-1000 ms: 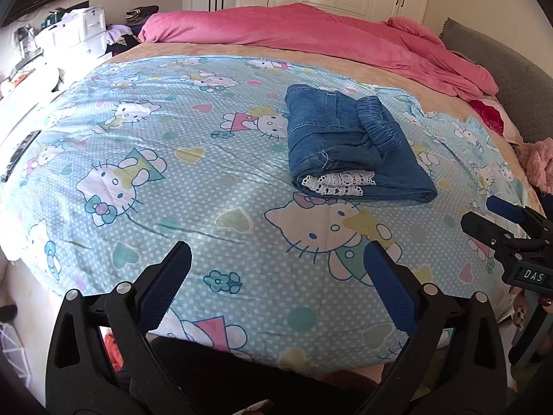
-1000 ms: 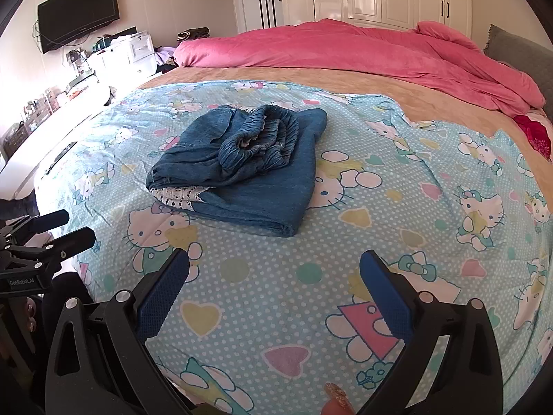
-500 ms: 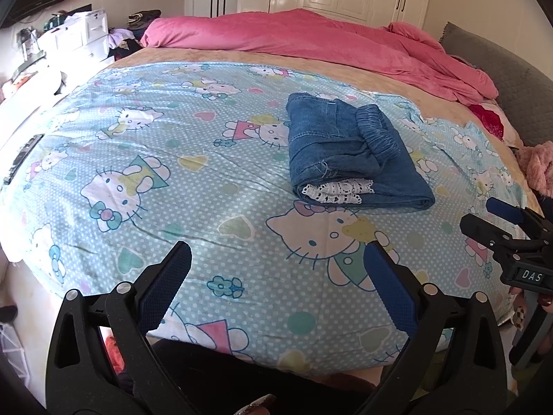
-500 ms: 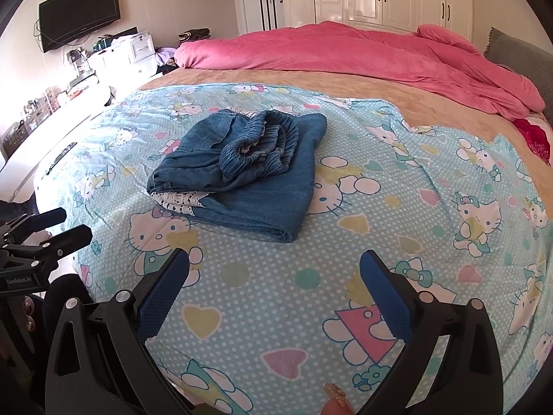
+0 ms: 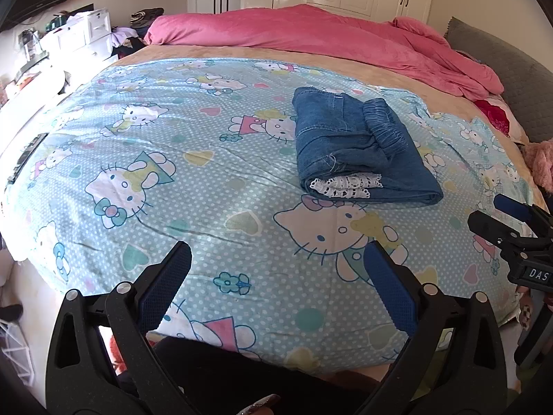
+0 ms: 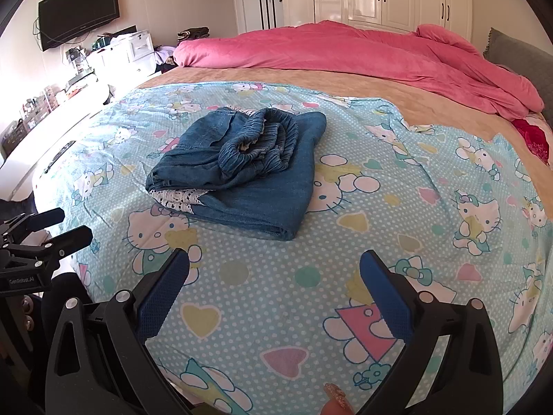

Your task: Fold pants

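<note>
**Pants folded on the bed, both grippers held back and empty**

Pants (image 5: pixel 359 152) form the reference object of this figure; the account runs from each gripper outward.

Left gripper (image 5: pixel 276 283): jaws spread wide, nothing between the blue pads (image 5: pixel 166 287). It hangs over the near edge of the bed, above the cartoon-cat sheet (image 5: pixel 155 173). From here the pants lie ahead and to the right, well apart from the fingertips.

Right gripper (image 6: pixel 274 288): likewise released and empty. From here the pants (image 6: pixel 242 180) lie ahead and slightly to the left, again well apart. Each gripper appears at the margin of the other's view, so the bundle sits roughly between the two lines of sight. Neither gripper is clearly the nearer.

The bundle is a compact rectangle resting flat on the sheet, with its long axis running away from the grippers toward the pink quilt (image 6: pixel 345 52). The gathered waistband (image 6: pixel 262 141) lies on top; a strip of white lace trim (image 6: pixel 183 200) shows at the near end between the layers.

Judgement: the folding appears complete or nearly so. Any further move, such as tidying the raised waistband, would need a forward reach from either side.
</note>
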`<move>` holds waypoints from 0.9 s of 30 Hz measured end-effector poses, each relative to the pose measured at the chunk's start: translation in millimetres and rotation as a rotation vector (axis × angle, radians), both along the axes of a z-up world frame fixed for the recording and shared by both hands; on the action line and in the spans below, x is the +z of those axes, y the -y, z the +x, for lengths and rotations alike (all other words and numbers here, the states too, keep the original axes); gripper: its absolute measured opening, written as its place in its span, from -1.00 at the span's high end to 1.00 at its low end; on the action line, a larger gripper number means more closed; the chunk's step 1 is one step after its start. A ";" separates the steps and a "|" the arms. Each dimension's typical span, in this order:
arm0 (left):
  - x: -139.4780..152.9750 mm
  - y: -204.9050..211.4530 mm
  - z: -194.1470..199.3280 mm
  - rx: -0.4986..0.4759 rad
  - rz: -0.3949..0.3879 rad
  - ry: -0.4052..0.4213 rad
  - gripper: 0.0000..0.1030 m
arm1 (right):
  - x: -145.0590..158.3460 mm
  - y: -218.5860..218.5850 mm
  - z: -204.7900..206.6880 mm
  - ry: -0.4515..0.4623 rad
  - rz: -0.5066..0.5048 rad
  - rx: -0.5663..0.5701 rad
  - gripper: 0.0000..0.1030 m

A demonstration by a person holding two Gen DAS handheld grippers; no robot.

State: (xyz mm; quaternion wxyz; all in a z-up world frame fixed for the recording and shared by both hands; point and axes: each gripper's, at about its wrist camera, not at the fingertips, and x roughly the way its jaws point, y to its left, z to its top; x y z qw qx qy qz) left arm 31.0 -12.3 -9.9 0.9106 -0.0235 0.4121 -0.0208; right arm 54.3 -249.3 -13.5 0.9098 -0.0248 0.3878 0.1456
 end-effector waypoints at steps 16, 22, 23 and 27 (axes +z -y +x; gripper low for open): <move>-1.4 0.0 -0.5 0.024 0.039 -0.005 -0.82 | -3.9 10.9 2.4 -0.010 -0.032 -0.039 -0.91; -1.9 -7.9 3.0 0.072 0.091 -0.007 -0.82 | -11.6 31.6 3.4 -0.025 -0.056 -0.088 -0.91; -3.1 -13.0 4.3 0.075 0.073 -0.004 -0.82 | -13.6 38.7 4.3 -0.030 -0.059 -0.106 -0.91; -8.6 -45.1 19.8 0.122 -0.011 -0.024 -0.82 | -20.3 87.5 12.4 -0.043 -0.073 -0.225 -0.91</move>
